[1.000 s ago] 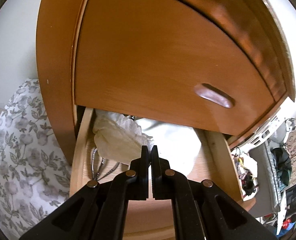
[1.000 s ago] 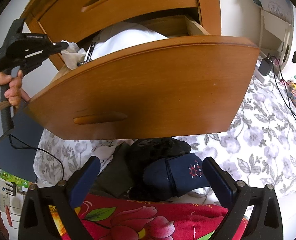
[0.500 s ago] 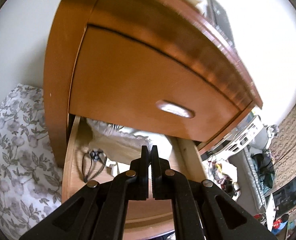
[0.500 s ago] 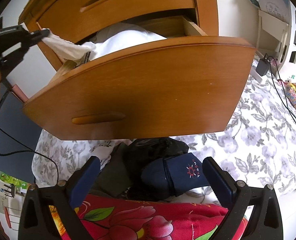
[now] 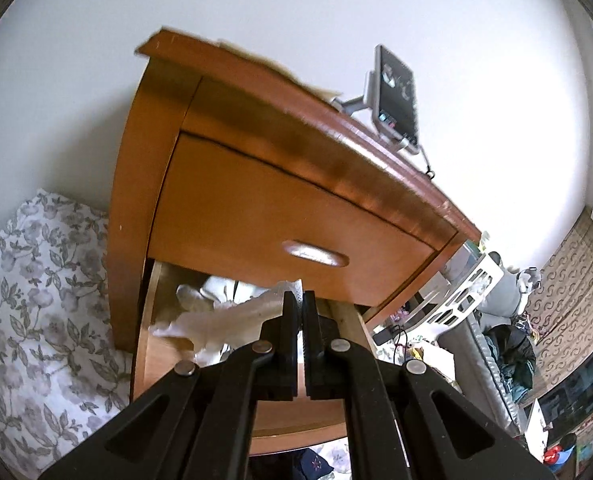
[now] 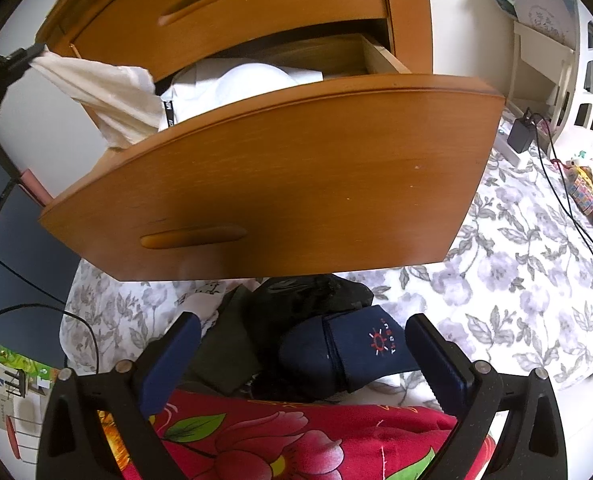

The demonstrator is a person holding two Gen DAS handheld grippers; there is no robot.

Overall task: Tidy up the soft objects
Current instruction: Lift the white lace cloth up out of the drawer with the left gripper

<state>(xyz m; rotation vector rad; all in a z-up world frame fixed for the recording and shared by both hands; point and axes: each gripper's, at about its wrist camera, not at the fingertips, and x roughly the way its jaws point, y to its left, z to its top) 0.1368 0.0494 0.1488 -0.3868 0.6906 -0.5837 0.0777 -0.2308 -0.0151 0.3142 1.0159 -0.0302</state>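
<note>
My left gripper (image 5: 300, 298) is shut on a cream cloth (image 5: 232, 322) and holds it stretched up and out of the open lower drawer (image 6: 280, 184) of a wooden nightstand. In the right wrist view the same cloth (image 6: 108, 92) hangs from the left gripper (image 6: 36, 50) at the upper left, its lower end still in the drawer. White folded clothes (image 6: 240, 84) fill the drawer. My right gripper (image 6: 302, 338) is open and empty, low in front of the drawer, over a pile of dark clothes (image 6: 296, 312) and a navy sock (image 6: 360, 352).
The nightstand's upper drawer (image 5: 280, 220) is closed. A phone on a stand (image 5: 396, 100) sits on top. A red flowered blanket (image 6: 296, 436) lies under my right gripper. A grey flowered bedsheet (image 6: 516, 280) spreads to the right. A charger and cable (image 6: 524, 136) lie at the right.
My left gripper has risen and pulled back with the cream cloth, drawing it up out of the drawer. The right gripper has barely moved.
</note>
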